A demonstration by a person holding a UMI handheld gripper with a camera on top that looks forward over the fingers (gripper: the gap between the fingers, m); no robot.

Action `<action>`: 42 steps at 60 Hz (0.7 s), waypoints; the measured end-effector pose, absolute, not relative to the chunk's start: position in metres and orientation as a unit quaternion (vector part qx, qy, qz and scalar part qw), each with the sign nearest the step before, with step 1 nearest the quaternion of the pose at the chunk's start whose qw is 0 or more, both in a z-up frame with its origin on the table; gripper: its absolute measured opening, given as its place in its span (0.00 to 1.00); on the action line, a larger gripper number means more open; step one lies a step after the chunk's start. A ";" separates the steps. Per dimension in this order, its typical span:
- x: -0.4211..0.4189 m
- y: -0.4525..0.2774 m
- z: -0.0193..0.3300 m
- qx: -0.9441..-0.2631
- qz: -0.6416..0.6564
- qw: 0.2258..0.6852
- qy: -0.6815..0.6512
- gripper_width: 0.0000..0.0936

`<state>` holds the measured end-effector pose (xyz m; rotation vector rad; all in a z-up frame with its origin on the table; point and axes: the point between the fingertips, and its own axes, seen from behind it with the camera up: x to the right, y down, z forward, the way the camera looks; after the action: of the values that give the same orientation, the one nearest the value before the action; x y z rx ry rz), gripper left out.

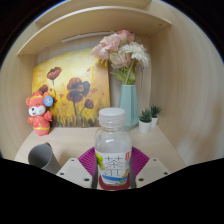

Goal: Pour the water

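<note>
Gripped between the tool's (114, 166) closed pink pads, water bottle (113, 150) stands upright.

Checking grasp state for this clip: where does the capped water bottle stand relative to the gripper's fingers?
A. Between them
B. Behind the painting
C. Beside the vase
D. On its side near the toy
A: the water bottle stands upright between the gripper fingers, its white cap on.
</note>
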<state>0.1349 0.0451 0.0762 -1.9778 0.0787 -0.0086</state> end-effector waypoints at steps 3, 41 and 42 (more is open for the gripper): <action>0.135 0.045 0.073 -0.831 -0.004 0.555 0.033 0.47; 0.136 -0.005 0.023 -0.875 -0.051 0.482 0.007 0.78; 0.135 -0.010 0.019 -0.878 -0.052 0.476 0.007 0.78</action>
<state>0.1352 -0.0103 0.0190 -2.1460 0.0181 -0.1264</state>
